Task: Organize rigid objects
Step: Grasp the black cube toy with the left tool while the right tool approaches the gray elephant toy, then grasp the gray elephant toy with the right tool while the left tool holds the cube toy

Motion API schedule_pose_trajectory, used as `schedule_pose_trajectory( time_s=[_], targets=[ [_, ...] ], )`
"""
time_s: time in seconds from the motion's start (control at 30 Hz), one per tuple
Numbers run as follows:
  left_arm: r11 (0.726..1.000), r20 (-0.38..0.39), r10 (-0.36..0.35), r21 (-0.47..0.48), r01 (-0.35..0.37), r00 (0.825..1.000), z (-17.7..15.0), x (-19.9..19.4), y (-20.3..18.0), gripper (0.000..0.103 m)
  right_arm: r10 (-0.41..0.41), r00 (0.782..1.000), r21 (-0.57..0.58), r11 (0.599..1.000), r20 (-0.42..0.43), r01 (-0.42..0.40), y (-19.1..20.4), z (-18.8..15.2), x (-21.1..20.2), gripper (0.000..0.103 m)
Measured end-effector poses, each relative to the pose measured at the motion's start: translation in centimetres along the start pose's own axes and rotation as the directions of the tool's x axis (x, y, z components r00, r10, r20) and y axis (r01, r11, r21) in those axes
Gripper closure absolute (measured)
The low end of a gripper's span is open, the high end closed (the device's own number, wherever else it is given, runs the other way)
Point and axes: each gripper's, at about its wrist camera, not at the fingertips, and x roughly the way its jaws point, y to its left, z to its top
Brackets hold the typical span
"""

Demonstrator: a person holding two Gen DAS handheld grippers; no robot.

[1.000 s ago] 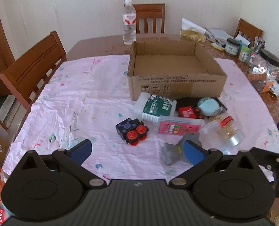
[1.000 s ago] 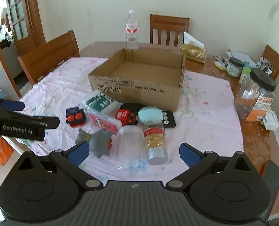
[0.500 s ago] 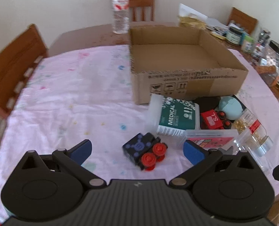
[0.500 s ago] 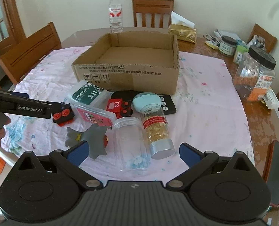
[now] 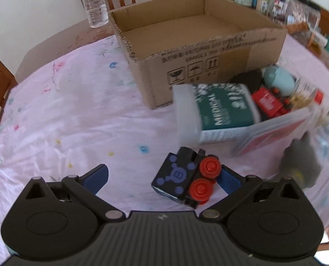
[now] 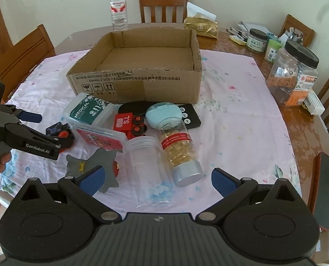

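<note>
Both fingers of your left gripper [image 5: 162,178] stand apart; the black toy car [image 5: 185,180], rigid and light, sits against the right one, so pinch its flat sides.

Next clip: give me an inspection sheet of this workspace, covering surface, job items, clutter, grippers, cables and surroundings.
Surface: wooden table under a pink floral cloth.
Job's things: empty cardboard box; in front of it a black toy block, medical box, red toy, clear jar, capsule bottle, grey star, remote.
Clutter: water bottle, gold packet, jars along the table's far and right edges.
Grippers: left gripper open around the toy block, right finger beside its red wheels; right gripper open, empty, above the clear jar.
Cables: nothing seen.
Surroundings: wooden chairs, pale wall.
</note>
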Motion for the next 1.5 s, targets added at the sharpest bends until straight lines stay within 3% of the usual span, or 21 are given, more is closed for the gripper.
schedule_pose_trajectory(
  time_s=[0.2,0.27,0.43,0.5,0.6,1.17,1.3,1.5],
  targets=[
    [0.999,0.012,0.036,-0.014,-0.036,0.999,0.2,0.2,1.3,0.001,-0.009,1.0,0.015,1.0,-0.004,0.009,0.3,-0.1,0.2,0.0],
    [1.0,0.015,0.018,-0.026,-0.017,1.0,0.2,0.1,1.4,0.006,-0.012,1.0,0.016,1.0,-0.008,0.012,0.4,-0.2,0.3,0.0],
    [0.996,0.027,-0.067,-0.064,0.068,0.997,-0.2,-0.4,1.2,0.043,-0.013,1.0,0.011,1.0,-0.019,0.013,0.6,-0.5,0.4,0.0],
    [0.993,0.038,-0.088,-0.079,0.091,0.995,-0.4,-0.6,0.9,0.052,-0.011,1.0,0.008,1.0,-0.019,0.011,0.8,-0.6,0.3,0.0],
    [0.993,0.047,-0.082,-0.082,0.085,0.996,-0.8,-0.8,0.5,0.054,-0.007,1.0,0.001,1.0,-0.021,0.007,1.1,-0.7,0.4,0.0],
    [0.976,0.04,-0.031,-0.212,0.038,0.999,-4.3,-2.6,0.6,0.053,0.05,0.997,-0.056,0.997,-0.066,-0.054,2.4,-2.1,1.7,0.0],
    [0.975,0.043,-0.007,-0.223,0.016,0.999,-4.4,-2.3,0.2,0.033,0.0,0.997,-0.081,0.997,-0.078,-0.007,2.5,-2.5,2.6,0.0],
    [0.974,0.051,0.021,-0.225,-0.009,0.998,-4.5,-1.8,-0.5,0.015,-0.055,0.994,-0.087,0.995,-0.092,0.046,1.4,-3.1,3.6,0.0]
  ],
)
